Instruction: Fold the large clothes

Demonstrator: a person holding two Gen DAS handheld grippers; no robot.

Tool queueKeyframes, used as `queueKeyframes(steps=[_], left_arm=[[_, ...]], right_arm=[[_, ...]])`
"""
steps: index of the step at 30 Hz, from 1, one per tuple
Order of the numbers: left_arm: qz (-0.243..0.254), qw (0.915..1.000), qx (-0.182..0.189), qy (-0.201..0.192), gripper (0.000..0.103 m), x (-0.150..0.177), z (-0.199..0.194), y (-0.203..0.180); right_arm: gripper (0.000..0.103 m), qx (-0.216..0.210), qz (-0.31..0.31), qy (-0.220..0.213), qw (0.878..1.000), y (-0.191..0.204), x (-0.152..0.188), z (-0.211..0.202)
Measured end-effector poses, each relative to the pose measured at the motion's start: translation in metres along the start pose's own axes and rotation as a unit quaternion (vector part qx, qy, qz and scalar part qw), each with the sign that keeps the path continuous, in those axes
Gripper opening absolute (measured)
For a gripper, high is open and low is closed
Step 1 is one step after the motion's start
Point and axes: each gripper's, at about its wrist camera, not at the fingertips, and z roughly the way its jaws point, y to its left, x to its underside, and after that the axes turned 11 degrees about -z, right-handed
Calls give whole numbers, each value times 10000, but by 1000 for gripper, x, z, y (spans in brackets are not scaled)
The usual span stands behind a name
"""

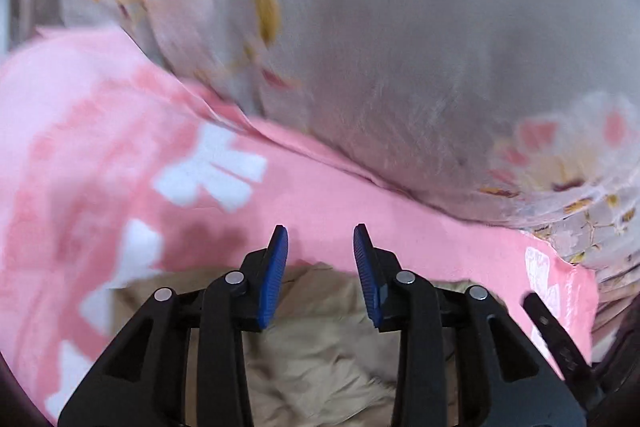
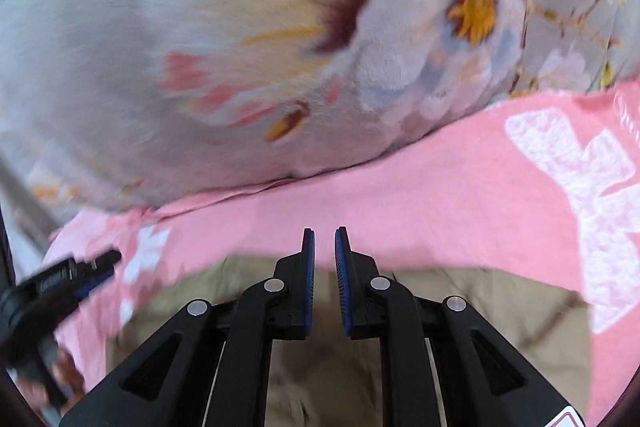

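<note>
Khaki garment (image 1: 320, 339) lies crumpled low in both wrist frames on the pink sheet (image 1: 328, 203); it looks light, limp, unslippery, best pinched at an edge or corner. Left gripper (image 1: 320, 247) and right gripper (image 2: 324, 247) stand parted, empty

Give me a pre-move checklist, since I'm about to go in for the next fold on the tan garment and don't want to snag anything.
1. Left gripper empty: ok, jaws apart, nothing between the blue pads.
2. Right gripper empty: ok, narrow gap, no cloth in it.
3. Tan garment released: ok, it lies below both grippers on the pink sheet, touched by neither.
4. Grippers clear of each other: ok, the left gripper shows well off at the edge of the right wrist view.
5. Floral quilt off the garment: ok, pink sheet separates them.
6. Garment lying flat: cannot tell, wrinkled, blurred and mostly hidden by the grippers.
</note>
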Motion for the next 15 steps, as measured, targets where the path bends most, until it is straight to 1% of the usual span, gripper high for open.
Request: queueKeyframes(steps=[1, 2, 3, 4, 5, 6, 7, 8, 9, 10, 12, 15], left_arm=[[-131, 9995, 59, 282, 32, 0, 15, 0], [-226, 9987, 131, 429, 31, 3, 21, 3], [-263, 9974, 244, 623, 31, 10, 28, 5], [-100, 9961, 287, 825, 29, 19, 33, 5], [82, 9955, 205, 923, 20, 27, 36, 5], [391, 9938, -17, 1042, 15, 40, 38, 7], [510, 9925, -96, 1110, 11, 49, 38, 12], [596, 9912, -149, 1174, 9, 55, 38, 16], [729, 9896, -254, 1216, 6, 62, 38, 21], [829, 9885, -349, 1214, 3, 68, 38, 25], [1100, 9859, -531, 1142, 2, 80, 39, 26], [1707, 9786, -835, 788, 1, 105, 40, 18]], right_arm=[[13, -91, 101, 257, 9996, -1, -1, 17], [13, -256, 128, 459, 9985, -1, 3, 26], [12, -488, 23, 815, 9955, 2, 11, 36], [11, -548, -209, 982, 9934, 8, 18, 37], [11, -522, -538, 1043, 9917, 13, 27, 34], [10, -406, -946, 1077, 9888, 19, 40, 27], [8, -343, -1163, 1113, 9864, 20, 50, 21], [6, -305, -1332, 1148, 9840, 19, 61, 14], [0, -260, -1394, 1174, 9829, 17, 66, 12], [0, -196, -1440, 1190, 9822, 12, 72, 10], [0, -211, -1347, 1195, 9834, 1, 79, 11], [0, -267, -1165, 1051, 9873, -11, 92, 13]])
